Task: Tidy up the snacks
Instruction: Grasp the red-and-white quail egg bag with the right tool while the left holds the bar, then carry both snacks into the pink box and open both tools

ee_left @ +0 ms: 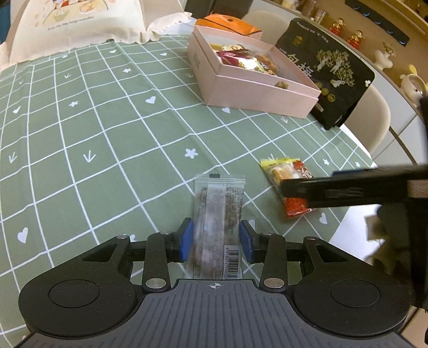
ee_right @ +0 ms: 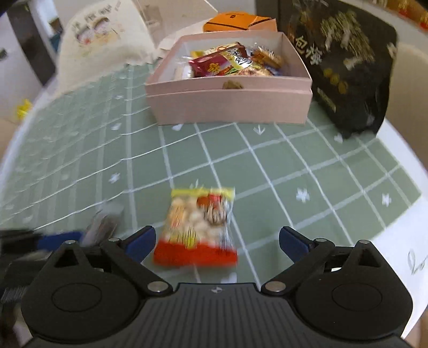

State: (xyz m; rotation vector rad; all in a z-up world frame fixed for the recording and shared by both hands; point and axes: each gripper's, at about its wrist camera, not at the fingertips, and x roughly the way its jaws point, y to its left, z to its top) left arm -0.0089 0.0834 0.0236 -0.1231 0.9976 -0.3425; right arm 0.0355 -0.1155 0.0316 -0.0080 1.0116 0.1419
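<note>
A clear-wrapped brown snack bar (ee_left: 218,222) lies between the blue pads of my left gripper (ee_left: 216,238), which is closed against its sides. A yellow and red snack packet (ee_right: 198,230) lies on the green checked tablecloth between the wide-open fingers of my right gripper (ee_right: 217,238); it also shows in the left wrist view (ee_left: 287,184), partly under the right gripper's finger (ee_left: 347,192). The pink box (ee_left: 254,80) holding several wrapped snacks stands at the far side, also in the right wrist view (ee_right: 230,107).
A black snack bag (ee_left: 329,75) leans beside the pink box on its right. An orange box (ee_left: 230,24) sits behind it. A cream cushion (ee_left: 80,24) rests at the back left. The tablecloth ends at the white table edge (ee_right: 401,241) on the right.
</note>
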